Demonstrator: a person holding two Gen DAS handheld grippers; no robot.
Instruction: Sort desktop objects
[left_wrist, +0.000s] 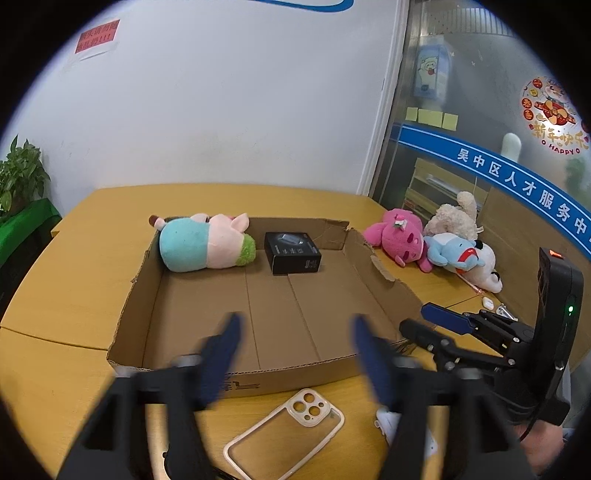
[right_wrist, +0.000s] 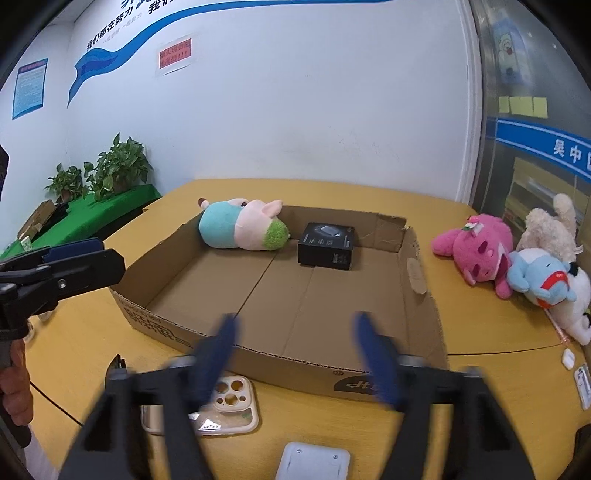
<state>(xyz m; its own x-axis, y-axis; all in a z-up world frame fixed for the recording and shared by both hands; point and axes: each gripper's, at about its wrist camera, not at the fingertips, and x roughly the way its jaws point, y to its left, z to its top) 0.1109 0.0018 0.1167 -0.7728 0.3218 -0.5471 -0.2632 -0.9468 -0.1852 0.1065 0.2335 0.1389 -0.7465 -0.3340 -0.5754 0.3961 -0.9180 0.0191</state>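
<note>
Two blue-padded grippers, left gripper and right gripper, hover with jaws apart and empty above a clear phone case lying just before the cardboard tray. Inside the tray's far end rest a pastel plush toy and a black box.

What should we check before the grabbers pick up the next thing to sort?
1. Cardboard box has room: ok; only the pig plush and black box sit inside.
2. Phone case reachable on the table: ok, it lies just before the box.
3. Left gripper empty: ok, nothing between its fingers.
4. Right gripper empty: ok.
5. Plush pile still outside the box: ok, waiting.
6. Grippers clear of each other: cannot tell.
</note>
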